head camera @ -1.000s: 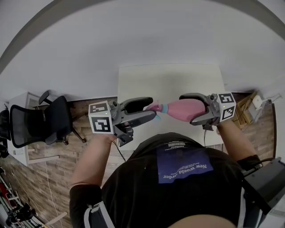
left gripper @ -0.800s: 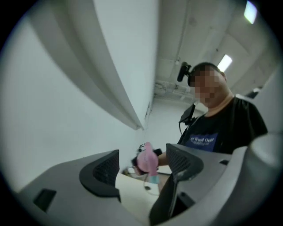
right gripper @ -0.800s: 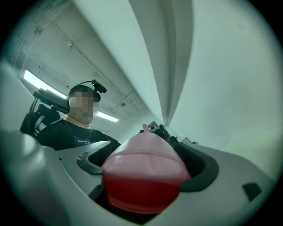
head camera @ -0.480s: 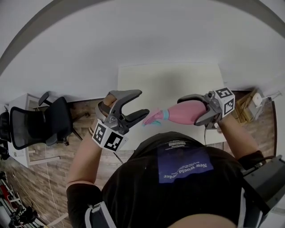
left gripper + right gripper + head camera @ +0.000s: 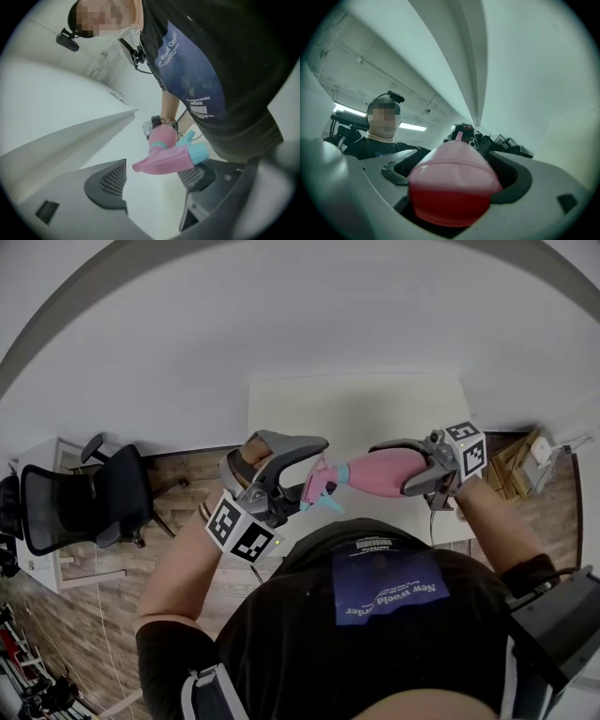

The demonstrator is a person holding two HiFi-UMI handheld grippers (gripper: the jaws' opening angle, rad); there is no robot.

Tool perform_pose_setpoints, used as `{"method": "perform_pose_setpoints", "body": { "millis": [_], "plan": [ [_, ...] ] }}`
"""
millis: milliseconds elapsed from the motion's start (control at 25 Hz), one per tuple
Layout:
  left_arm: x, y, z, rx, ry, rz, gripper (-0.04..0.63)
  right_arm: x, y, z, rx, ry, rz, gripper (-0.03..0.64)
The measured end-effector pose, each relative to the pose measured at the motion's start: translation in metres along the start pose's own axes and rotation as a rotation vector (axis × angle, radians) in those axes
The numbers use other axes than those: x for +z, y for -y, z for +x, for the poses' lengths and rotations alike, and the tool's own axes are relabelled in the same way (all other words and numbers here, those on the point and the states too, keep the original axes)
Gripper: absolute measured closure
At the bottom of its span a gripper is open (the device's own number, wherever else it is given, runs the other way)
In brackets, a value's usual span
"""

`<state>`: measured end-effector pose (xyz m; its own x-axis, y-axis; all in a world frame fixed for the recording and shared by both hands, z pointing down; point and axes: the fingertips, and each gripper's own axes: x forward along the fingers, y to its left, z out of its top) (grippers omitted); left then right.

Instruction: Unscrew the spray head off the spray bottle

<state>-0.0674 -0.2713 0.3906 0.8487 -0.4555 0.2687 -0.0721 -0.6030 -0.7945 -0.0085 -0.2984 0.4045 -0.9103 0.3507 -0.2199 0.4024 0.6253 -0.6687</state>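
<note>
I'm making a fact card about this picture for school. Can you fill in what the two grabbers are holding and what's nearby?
Held thing: pink spray bottle, lying sideways in the air
Right gripper: shut on the bottle's body
Left gripper: jaws apart, one on each side of the spray head, not clamped
Spray head: pink and blue, on the bottle
Underneath: white table
Nearby: black office chair

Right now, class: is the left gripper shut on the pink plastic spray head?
No: the left gripper stands open, a clear gap showing beside the pink plastic spray head.
</note>
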Motion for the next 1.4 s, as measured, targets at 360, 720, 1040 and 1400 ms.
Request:
{"method": "perform_pose_setpoints", "body": {
  "millis": [360, 720, 1040, 1400],
  "plan": [
    [0.004, 0.005, 0.011, -0.038, 0.054, -0.106, 0.312, -0.002, 0.006, -0.001, 0.0, -0.027, 0.002, 0.15],
    [-0.002, 0.006, 0.013, -0.084, 0.062, -0.276, 0.365, -0.004, 0.007, -0.001, -0.017, -0.041, -0.002, 0.15],
    [-0.013, 0.002, 0.015, -0.149, 0.06, -0.76, 0.368, -0.004, 0.005, -0.002, -0.097, -0.076, -0.108, 0.15],
    [-0.023, 0.009, 0.013, -0.274, 0.054, -1.354, 0.428, 0.004, 0.005, 0.004, -0.187, -0.118, -0.27, 0.15]
  ]
}}
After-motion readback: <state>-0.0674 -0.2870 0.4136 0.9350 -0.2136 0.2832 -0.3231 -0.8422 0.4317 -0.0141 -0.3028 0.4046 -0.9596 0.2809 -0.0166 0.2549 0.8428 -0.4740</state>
